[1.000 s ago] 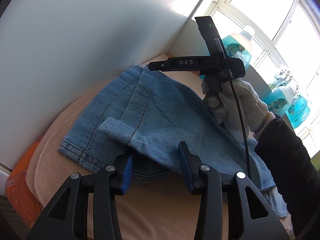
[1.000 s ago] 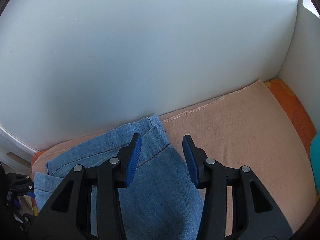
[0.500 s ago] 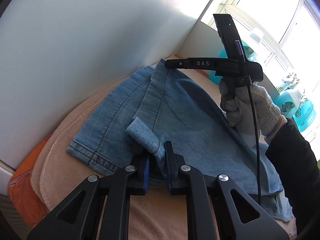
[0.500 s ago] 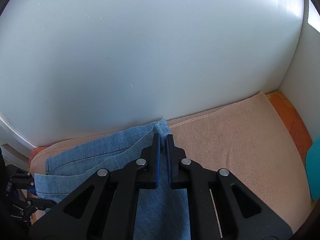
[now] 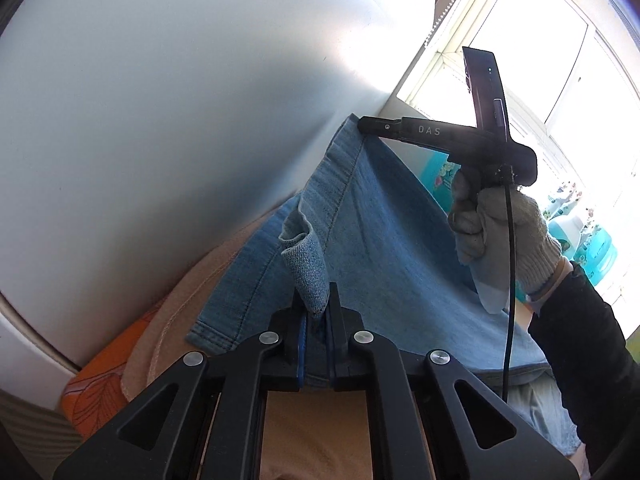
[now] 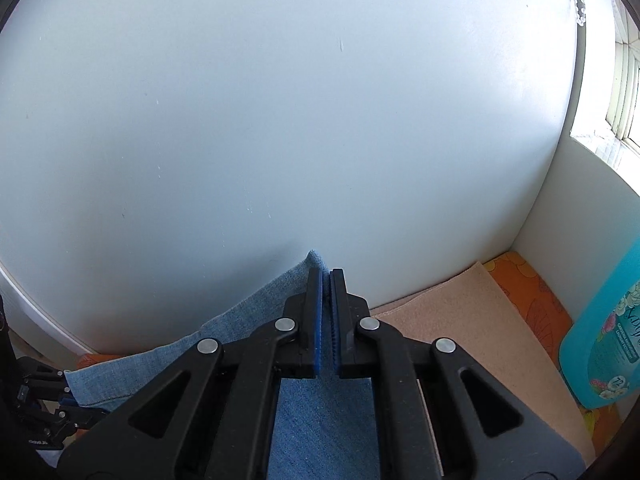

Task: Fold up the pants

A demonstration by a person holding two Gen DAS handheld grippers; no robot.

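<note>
Blue denim fills the left wrist view. The pants (image 5: 384,248) lie on a peach towel (image 5: 320,432), with one edge lifted off it. The left claw (image 5: 316,320) is closed tight on a small bunched fold of the hem. Its jaws have just been closing, and the cloth is between them. Farther off, a gloved hand (image 5: 500,232) holds the right claw, whose tip (image 5: 370,125) pinches the far corner and holds it high by the white wall (image 5: 180,120).

In the right wrist view, the right claw (image 6: 325,280) is shut on the denim (image 6: 256,312), with the cloth squeezed between its blue pads. A teal bottle (image 6: 604,336) stands at the right edge.

The left grip is only a thin pinch, so I think the cloth could slip out if it is pulled hard. One side could also sag and make a crooked fold.

The near end of the pants is cut off. The claws hide the cloth under them.
</note>
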